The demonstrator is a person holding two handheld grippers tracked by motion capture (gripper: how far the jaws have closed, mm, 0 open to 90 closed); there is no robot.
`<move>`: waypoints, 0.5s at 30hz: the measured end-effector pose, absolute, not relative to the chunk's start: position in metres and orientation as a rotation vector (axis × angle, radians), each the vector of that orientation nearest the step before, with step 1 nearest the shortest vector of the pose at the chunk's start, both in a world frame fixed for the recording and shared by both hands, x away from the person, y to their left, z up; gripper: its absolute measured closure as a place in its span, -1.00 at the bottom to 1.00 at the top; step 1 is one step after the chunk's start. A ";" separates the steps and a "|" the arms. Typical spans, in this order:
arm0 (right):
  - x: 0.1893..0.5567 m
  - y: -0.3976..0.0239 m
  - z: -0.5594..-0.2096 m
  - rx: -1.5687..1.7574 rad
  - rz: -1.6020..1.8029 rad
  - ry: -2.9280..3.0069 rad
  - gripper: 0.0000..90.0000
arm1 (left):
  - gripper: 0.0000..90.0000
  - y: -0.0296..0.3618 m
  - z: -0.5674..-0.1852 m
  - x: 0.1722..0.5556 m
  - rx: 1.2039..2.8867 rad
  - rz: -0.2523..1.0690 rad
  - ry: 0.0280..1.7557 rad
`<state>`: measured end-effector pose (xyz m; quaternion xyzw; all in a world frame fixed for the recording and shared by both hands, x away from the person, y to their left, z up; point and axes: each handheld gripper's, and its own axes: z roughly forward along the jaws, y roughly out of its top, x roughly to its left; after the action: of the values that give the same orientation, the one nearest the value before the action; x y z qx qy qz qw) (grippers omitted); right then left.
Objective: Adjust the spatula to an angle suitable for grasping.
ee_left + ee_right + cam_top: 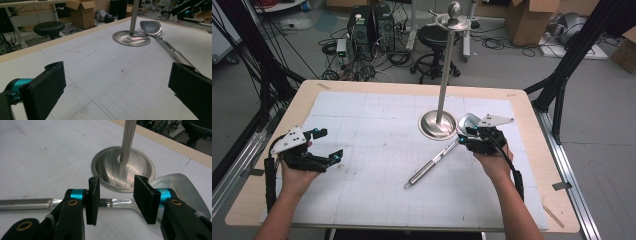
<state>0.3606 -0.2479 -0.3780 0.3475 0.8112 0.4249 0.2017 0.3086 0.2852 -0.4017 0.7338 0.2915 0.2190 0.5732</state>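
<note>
So the spatula [117,203] is lying flat on the mat beside the stand [122,167], nothing lifted yet. Right gripper [120,198] is straddling its neck, pads not pressing; left gripper [112,95] is hanging wide apart, idle.

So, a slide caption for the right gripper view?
Right gripper straddles the spatula's neck, jaws not yet touching, beside the stand.

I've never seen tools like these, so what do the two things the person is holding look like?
Each hand-held gripper is black, with two flat, dark padded jaws on bright teal collars. The left hand-held gripper carries a grey three-cornered plate on top, as does the right hand-held gripper. Brass-coloured rivets dot the right one's arms. A black cable trails back along each forearm. The forearms are bare, with no sleeves in sight.
</note>
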 end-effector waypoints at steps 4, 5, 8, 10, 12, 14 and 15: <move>0.372 -0.239 -0.381 0.969 1.144 2.309 0.41 | -0.96 0.284 -0.402 0.309 1.724 0.511 0.680; 0.372 -0.239 -0.381 0.969 1.144 2.309 0.41 | -0.96 0.284 -0.402 0.309 1.724 0.511 0.680; 0.381 -0.231 -0.385 0.973 1.105 2.342 0.53 | -0.96 0.285 -0.402 0.309 1.725 0.509 0.677; 0.385 -0.229 -0.386 0.984 1.098 2.359 0.56 | -0.96 0.285 -0.402 0.309 1.720 0.506 0.680; 0.388 -0.225 -0.389 0.986 1.079 2.372 0.61 | -0.96 0.285 -0.402 0.309 1.718 0.503 0.677; 0.391 -0.223 -0.392 0.991 1.067 2.380 0.69 | -0.96 0.285 -0.402 0.309 1.719 0.501 0.677; 0.392 -0.221 -0.393 0.990 1.056 2.385 0.71 | -0.96 0.285 -0.402 0.309 1.718 0.502 0.679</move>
<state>0.3925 -0.2214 -0.3925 0.3495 0.8417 0.3727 0.1748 0.3091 0.2848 -0.4021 0.7338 0.2899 0.2143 0.5758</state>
